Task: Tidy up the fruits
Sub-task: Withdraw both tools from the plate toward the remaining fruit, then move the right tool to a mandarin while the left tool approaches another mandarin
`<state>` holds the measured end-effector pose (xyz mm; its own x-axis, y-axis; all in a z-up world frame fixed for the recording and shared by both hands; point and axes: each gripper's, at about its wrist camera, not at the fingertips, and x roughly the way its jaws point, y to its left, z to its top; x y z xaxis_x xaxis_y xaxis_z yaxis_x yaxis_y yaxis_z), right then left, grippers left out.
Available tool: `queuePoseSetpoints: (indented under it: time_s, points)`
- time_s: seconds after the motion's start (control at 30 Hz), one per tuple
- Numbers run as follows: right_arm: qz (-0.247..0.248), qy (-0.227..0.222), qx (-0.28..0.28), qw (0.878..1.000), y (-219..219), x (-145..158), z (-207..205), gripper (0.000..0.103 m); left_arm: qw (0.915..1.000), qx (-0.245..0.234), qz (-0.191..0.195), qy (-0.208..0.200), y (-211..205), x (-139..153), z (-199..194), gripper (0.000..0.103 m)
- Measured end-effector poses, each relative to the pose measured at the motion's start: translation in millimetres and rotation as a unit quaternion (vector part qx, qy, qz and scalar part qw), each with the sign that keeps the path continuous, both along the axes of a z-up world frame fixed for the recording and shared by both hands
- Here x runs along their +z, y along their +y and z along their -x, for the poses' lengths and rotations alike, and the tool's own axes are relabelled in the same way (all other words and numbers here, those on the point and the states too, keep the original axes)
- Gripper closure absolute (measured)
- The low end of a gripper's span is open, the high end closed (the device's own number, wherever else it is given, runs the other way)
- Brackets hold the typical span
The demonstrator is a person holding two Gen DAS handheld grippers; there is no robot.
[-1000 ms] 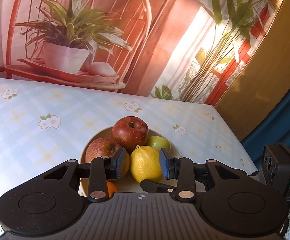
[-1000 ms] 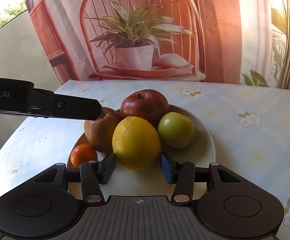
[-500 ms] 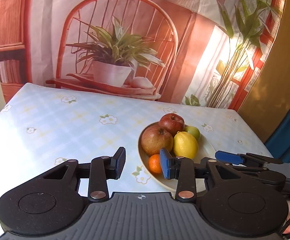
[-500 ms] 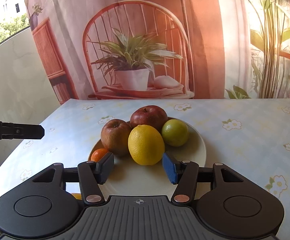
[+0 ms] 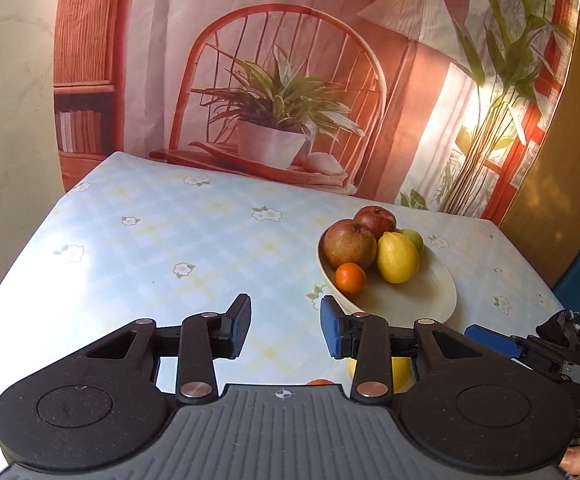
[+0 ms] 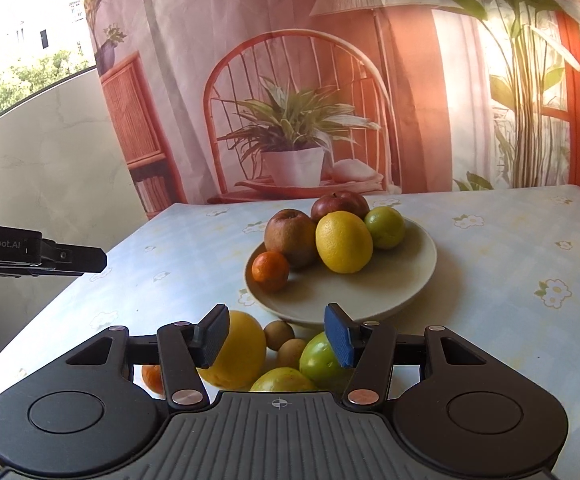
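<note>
A cream plate [image 6: 393, 292] [image 5: 421, 300] holds two red apples [image 6: 291, 236], a lemon [image 6: 343, 242], a green lime [image 6: 385, 226] and a small mandarin [image 6: 270, 270]. Loose fruit lies on the table in front of it: a large yellow fruit [image 6: 240, 354], two small brown fruits [image 6: 280, 334], a green apple [image 6: 321, 360], another yellow-green fruit [image 6: 284, 380] and a mandarin [image 6: 152, 378]. My right gripper [image 6: 278, 340] is open and empty above this loose fruit. My left gripper [image 5: 286, 326] is open and empty over the table, left of the plate.
The table has a pale blue checked cloth with flowers [image 5: 150, 248]. A printed backdrop with a chair and a plant [image 5: 282, 120] hangs behind it. The left gripper's finger [image 6: 74, 260] shows at the left of the right wrist view.
Both grippers have pulled back and up from the plate. The left one moved left. The loose fruit near the table's front has come into view under the right gripper.
</note>
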<state>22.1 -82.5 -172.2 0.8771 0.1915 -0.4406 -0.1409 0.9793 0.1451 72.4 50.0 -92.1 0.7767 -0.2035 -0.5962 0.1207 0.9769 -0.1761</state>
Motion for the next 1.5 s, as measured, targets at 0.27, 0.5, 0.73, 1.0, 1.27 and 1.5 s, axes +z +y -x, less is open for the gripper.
queuePoseSetpoints:
  time_s: [0.27, 0.5, 0.73, 1.0, 1.27, 1.5]
  points:
    - [0.013, 0.004, 0.024, 1.0, 14, -4, 26, 0.053, 0.9999, -0.001, -0.015, -0.005, 2, -5, 23, 0.063]
    - [0.02, 0.015, 0.04, 0.999, 19, -10, 40, 0.056, 0.9999, -0.008, -0.015, 0.0, -1, -9, 30, 0.063]
    - [0.023, 0.042, 0.081, 0.996, 33, -20, 40, 0.06, 0.9998, -0.009, -0.016, 0.003, 1, -12, 32, 0.063]
    - [0.016, 0.072, 0.079, 0.994, 34, -31, 33, 0.061, 0.9997, -0.01, -0.015, 0.014, 2, -17, 30, 0.063]
    - [0.0, 0.088, 0.075, 0.993, 32, -40, 25, 0.062, 0.9995, -0.01, -0.017, 0.024, 1, -20, 28, 0.063]
    - [0.004, 0.091, 0.072, 0.993, 32, -45, 26, 0.07, 0.9993, -0.017, -0.017, 0.029, -3, -22, 27, 0.063]
